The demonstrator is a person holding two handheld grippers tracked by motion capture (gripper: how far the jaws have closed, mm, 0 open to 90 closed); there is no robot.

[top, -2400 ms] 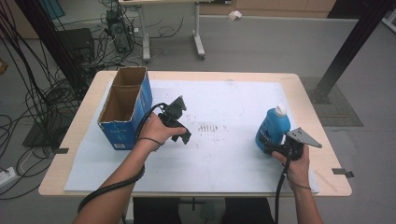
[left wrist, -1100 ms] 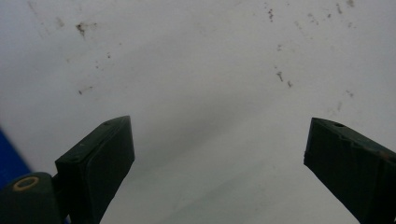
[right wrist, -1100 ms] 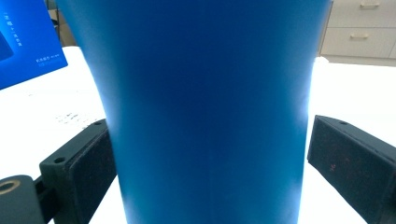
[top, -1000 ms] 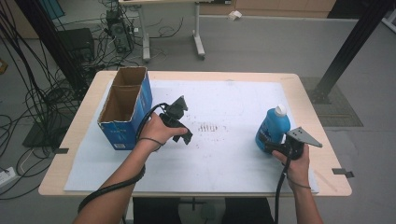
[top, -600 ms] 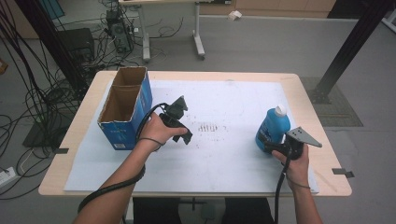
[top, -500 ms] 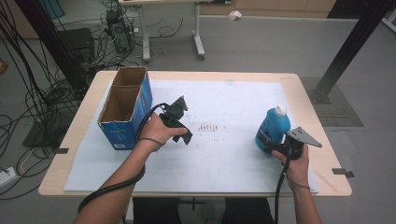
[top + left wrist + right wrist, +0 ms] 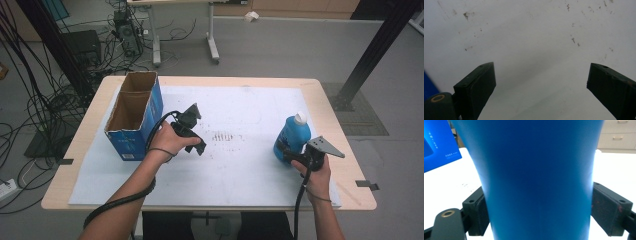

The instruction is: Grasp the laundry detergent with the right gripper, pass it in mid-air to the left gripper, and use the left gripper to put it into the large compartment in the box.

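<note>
The blue bottle (image 7: 291, 139) stands upright at the right side of the tabletop (image 7: 325, 100), on the white sheet (image 7: 240, 170); its long axis is vertical and its white cap (image 7: 300, 118) points up. Your right tongs (image 7: 285, 156) have just been closing around its lower body, and both pads lie against its sides. The space around the bottle is free. Well apart to the left, your left tongs (image 7: 197, 146) are wide apart over the sheet with nothing between them, just beside the open cardboard box (image 7: 134, 114).
</note>
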